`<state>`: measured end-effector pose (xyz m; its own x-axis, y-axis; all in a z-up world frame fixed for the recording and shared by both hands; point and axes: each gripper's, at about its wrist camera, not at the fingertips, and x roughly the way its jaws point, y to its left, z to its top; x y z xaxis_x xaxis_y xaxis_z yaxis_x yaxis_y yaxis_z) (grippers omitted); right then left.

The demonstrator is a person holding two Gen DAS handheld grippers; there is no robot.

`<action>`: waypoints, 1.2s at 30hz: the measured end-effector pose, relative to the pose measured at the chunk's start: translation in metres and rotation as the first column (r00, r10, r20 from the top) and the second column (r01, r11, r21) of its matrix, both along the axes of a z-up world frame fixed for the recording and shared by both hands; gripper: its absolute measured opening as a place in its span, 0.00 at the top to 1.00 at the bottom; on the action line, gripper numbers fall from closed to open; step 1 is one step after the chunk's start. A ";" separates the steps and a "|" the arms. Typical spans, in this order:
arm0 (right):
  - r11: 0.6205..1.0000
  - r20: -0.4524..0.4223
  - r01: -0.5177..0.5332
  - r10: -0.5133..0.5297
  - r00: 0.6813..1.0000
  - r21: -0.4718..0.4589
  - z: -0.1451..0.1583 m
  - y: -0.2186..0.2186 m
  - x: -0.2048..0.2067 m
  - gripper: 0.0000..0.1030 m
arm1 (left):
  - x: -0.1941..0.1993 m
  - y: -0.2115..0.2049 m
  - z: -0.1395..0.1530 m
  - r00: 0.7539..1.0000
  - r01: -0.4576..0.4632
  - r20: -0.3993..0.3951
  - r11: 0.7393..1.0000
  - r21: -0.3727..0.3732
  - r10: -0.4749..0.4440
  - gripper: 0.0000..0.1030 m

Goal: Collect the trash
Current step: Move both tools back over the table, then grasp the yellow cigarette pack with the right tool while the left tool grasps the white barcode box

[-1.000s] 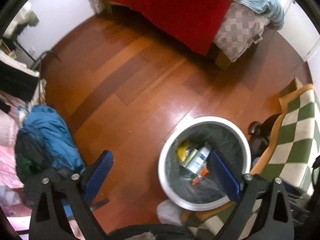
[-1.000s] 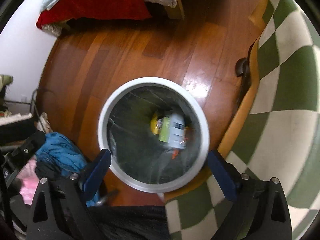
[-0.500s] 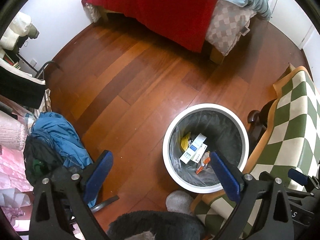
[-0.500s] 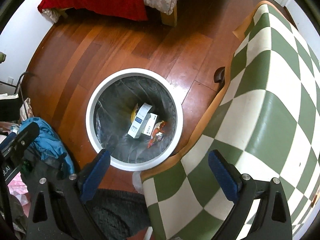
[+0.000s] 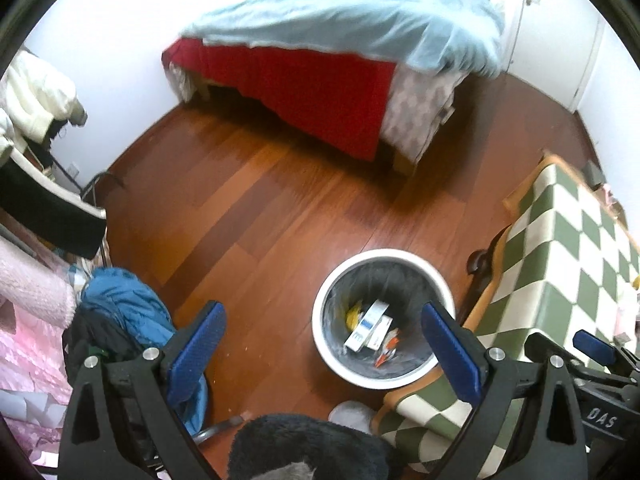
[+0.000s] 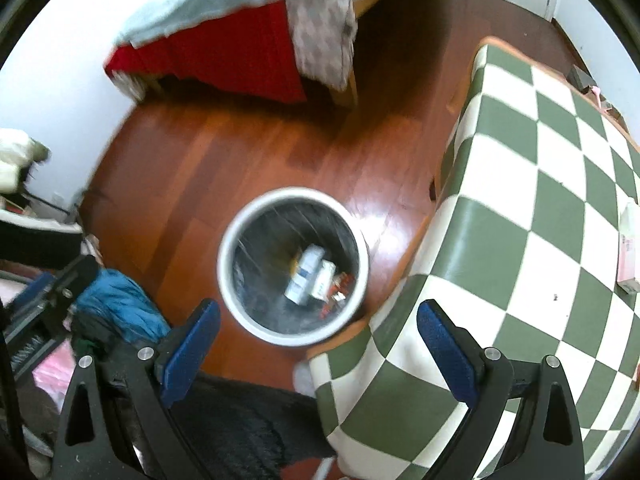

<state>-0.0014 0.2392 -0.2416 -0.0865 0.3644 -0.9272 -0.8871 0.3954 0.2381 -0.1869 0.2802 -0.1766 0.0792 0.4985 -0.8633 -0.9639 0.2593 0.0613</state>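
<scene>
A white round trash bin (image 5: 328,340) with a dark liner stands on the wooden floor beside the checkered table. It holds white and blue boxes (image 5: 367,326), a yellow wrapper and an orange wrapper. In the right wrist view the bin (image 6: 228,280) sits below and left of centre, with the boxes (image 6: 305,273) inside. My left gripper (image 5: 324,346) is open and empty, high above the floor. My right gripper (image 6: 318,344) is open and empty, above the table's edge. A pink and white box (image 6: 628,256) lies on the table at the far right.
A table with a green and white checkered cloth (image 6: 540,208) fills the right. A bed with red and light blue covers (image 5: 320,76) stands at the back. A blue jacket (image 5: 128,308) lies heaped at the left. A dark furry slipper (image 5: 304,448) shows below.
Both grippers have risen away from the bin, which now looks smaller and farther. The right view has swung right over the checkered table. Both stay open and empty.
</scene>
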 end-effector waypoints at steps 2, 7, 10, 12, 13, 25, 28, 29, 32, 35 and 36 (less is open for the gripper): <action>0.998 -0.015 0.022 -0.021 1.000 0.065 0.023 -0.013 0.009 0.03 | 0.007 -0.007 0.015 1.000 0.009 0.007 1.000 0.026 -0.010 0.03; 0.973 -0.068 0.100 -0.087 0.994 0.206 0.078 -0.052 0.044 0.03 | 0.043 -0.027 0.056 0.996 0.072 0.046 0.992 0.108 -0.077 0.03; 0.954 -0.081 0.151 -0.134 0.988 0.258 0.105 -0.078 0.072 0.03 | 0.076 -0.037 0.071 0.990 0.117 0.066 0.984 0.132 -0.126 0.03; 0.940 -0.082 0.191 -0.175 0.981 0.283 0.120 -0.100 0.096 0.03 | 0.106 -0.045 0.073 0.984 0.155 0.064 0.978 0.140 -0.166 0.03; 0.934 -0.078 0.211 -0.196 0.977 0.288 0.126 -0.111 0.107 0.03 | 0.125 -0.049 0.071 0.980 0.180 0.062 0.975 0.134 -0.190 0.03; 0.765 0.052 0.643 -0.644 0.763 0.040 0.051 -0.281 0.310 0.03 | 0.358 -0.127 -0.024 0.853 0.517 -0.019 0.849 -0.107 -0.521 0.03; 0.715 0.051 0.698 -0.696 0.716 -0.046 0.015 -0.313 0.343 0.03 | 0.405 -0.145 -0.045 0.802 0.583 -0.029 0.792 -0.180 -0.597 0.03; 0.693 0.052 0.717 -0.715 0.697 -0.078 0.001 -0.324 0.355 0.04 | 0.418 -0.150 -0.052 0.789 0.597 -0.029 0.777 -0.202 -0.614 0.03; 0.648 0.049 0.753 -0.753 0.656 -0.117 -0.025 -0.346 0.376 0.04 | 0.449 -0.162 -0.067 0.762 0.622 -0.021 0.740 -0.255 -0.648 0.04; 0.615 0.035 0.776 -0.780 0.625 -0.139 -0.041 -0.359 0.389 0.12 | 0.475 -0.169 -0.085 0.731 0.646 -0.016 0.699 -0.308 -0.682 0.04; 0.609 0.037 0.779 -0.784 0.620 -0.147 -0.044 -0.361 0.392 0.14 | 0.480 -0.171 -0.089 0.725 0.648 -0.018 0.691 -0.319 -0.688 0.04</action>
<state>0.3901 -0.1219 -0.2860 0.1443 0.1784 -0.9733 -0.2193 0.9649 0.1444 0.2934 0.1091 -0.2660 0.1804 0.1007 -0.9784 -0.5167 0.8561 -0.0072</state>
